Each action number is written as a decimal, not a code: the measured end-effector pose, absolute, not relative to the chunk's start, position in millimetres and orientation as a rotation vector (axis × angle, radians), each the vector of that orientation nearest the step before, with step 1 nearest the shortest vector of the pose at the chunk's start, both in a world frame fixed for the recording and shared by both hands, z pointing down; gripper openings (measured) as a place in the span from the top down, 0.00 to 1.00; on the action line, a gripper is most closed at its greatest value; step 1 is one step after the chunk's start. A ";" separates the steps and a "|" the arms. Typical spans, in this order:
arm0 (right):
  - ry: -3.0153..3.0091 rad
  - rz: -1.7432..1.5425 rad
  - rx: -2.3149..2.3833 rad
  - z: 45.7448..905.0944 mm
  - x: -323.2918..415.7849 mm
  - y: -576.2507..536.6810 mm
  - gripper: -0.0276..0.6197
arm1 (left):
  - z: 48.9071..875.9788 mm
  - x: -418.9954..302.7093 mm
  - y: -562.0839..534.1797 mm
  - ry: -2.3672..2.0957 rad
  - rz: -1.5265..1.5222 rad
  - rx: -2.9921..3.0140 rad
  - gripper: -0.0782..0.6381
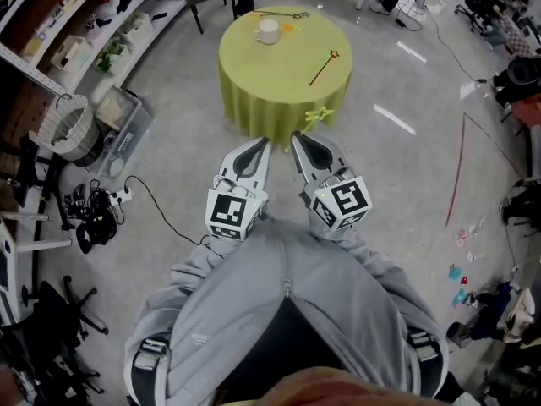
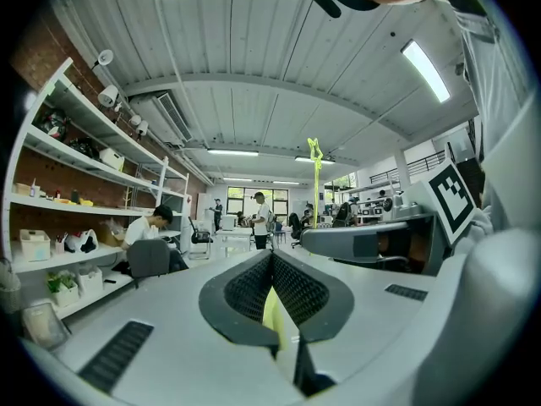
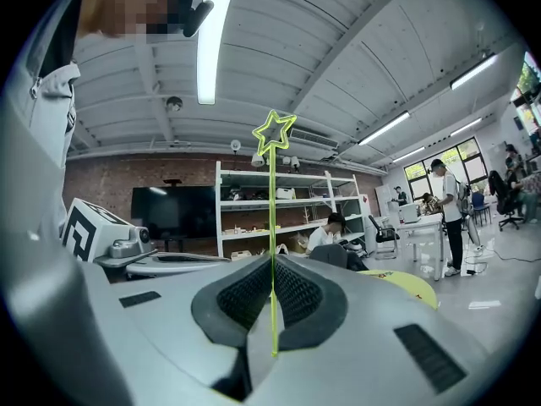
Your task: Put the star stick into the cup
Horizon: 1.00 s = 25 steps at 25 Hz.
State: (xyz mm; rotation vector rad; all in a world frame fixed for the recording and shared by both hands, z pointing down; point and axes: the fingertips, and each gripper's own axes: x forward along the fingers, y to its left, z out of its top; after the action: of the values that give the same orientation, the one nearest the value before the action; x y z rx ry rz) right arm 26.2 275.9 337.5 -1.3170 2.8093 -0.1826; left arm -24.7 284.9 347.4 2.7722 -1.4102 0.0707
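1. Left gripper point(image 2: 270, 260): jaws together, nothing seen between them. Carried close to the body.
2. Right gripper point(image 3: 272, 265): jaws clamped on the lower end of the star stick point(image 3: 271, 210). Sits just beside the left gripper.
3. Star stick: thin yellow-green rod with an outline star on top.
   - It stands up from the jaws. In the head view its star shows against the table's near edge.
   - Judged very light, a little springy, and smooth enough to swivel in the pads.
   - Best held firmly on the shaft, not by the star.
4. Table point(image 1: 270, 83): round, yellow-green cloth, ahead of both grippers.
5. Dark stick point(image 1: 322, 68): lies on the table's right side, with a small star tip.
6. Cup point(image 1: 268, 30): white, upright, on the far part of the table, well apart from the held stick.
7. Far stick point(image 1: 279, 13): lies beyond the cup.
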 end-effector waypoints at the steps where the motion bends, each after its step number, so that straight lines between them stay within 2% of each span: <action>1: 2.809 -0.177 -1.324 337.0 21.9 264.8 0.91 | 347.1 -28.3 273.4 -1.400 0.076 2.775 0.87; 13: 2.780 -0.167 -1.398 340.3 -14.2 168.6 0.91 | 350.2 -58.8 174.5 -1.300 0.063 2.819 0.87; 25: 2.752 -0.151 -1.475 340.8 -34.3 135.8 0.91 | 354.2 -89.2 137.8 -1.267 0.038 2.820 0.87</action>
State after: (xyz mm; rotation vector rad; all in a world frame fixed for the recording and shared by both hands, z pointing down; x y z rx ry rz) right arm -34.3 135.8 340.8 -1.4746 2.7522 -0.1513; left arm -89.2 137.8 354.2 2.8203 -1.2672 0.0378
